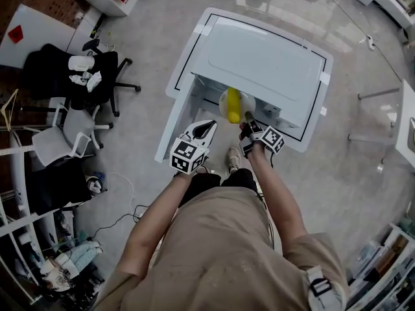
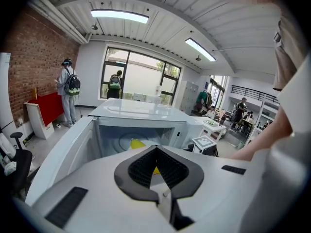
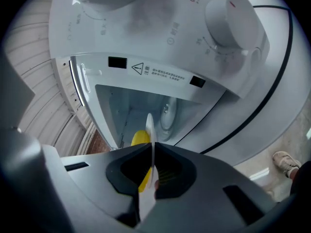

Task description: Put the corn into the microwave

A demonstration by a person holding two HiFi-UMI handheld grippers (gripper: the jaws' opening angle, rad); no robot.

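Note:
A white microwave [image 1: 259,57] stands in front of me with its door [image 1: 178,118] swung open to the left. My right gripper [image 1: 248,123] is shut on the rim of a white plate [image 1: 241,101] that carries a yellow corn cob [image 1: 232,105], held at the mouth of the cavity. The right gripper view shows the plate [image 3: 149,125] edge-on between the jaws of my right gripper [image 3: 153,147], with the corn [image 3: 140,139] on its left side. My left gripper [image 1: 207,129] hovers beside the door, shut with nothing in it. From the left gripper [image 2: 156,149] the corn [image 2: 137,143] shows inside the opening.
The microwave's control panel with a round knob [image 3: 228,13] lies right of the cavity. Black office chairs [image 1: 84,76] and a white chair [image 1: 65,135] stand on the floor to the left. A shoe [image 1: 233,157] is below the microwave. People stand by the far window [image 2: 68,89].

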